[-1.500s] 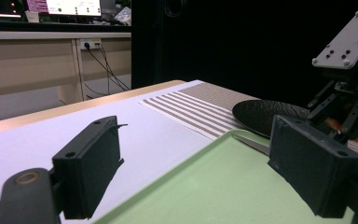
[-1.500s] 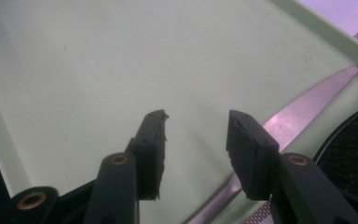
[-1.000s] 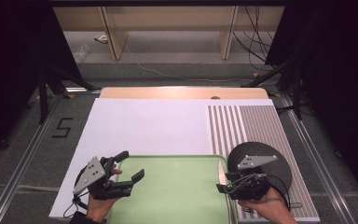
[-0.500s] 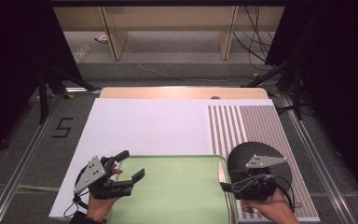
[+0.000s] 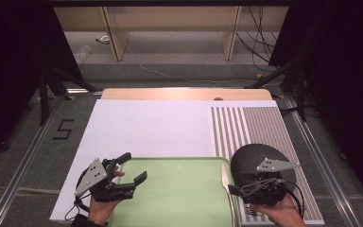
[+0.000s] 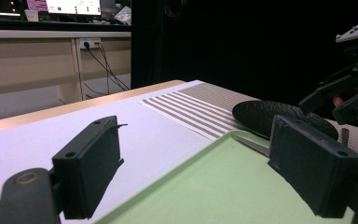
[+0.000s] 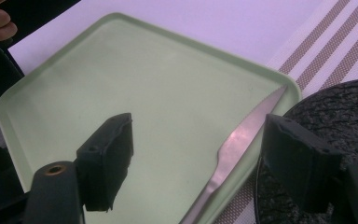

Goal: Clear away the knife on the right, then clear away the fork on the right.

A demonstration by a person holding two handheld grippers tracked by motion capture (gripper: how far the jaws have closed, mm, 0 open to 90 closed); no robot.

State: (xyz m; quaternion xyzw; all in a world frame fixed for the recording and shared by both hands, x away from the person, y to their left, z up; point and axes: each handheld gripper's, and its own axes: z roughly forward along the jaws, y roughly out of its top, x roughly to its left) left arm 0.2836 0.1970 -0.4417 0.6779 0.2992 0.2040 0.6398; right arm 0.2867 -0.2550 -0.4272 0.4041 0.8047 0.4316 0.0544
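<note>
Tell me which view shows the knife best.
The right gripper view: the knife lies large along the green tray's right rim. The high view shows a thin sliver; the left gripper view shows its blade tip.

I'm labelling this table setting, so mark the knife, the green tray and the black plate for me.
knife (image 7: 242, 140): right gripper view, on the middle of its blade.
green tray (image 5: 179, 163): high view, on a bare part near its far rim.
black plate (image 5: 255, 153): high view, on its far part.
</note>
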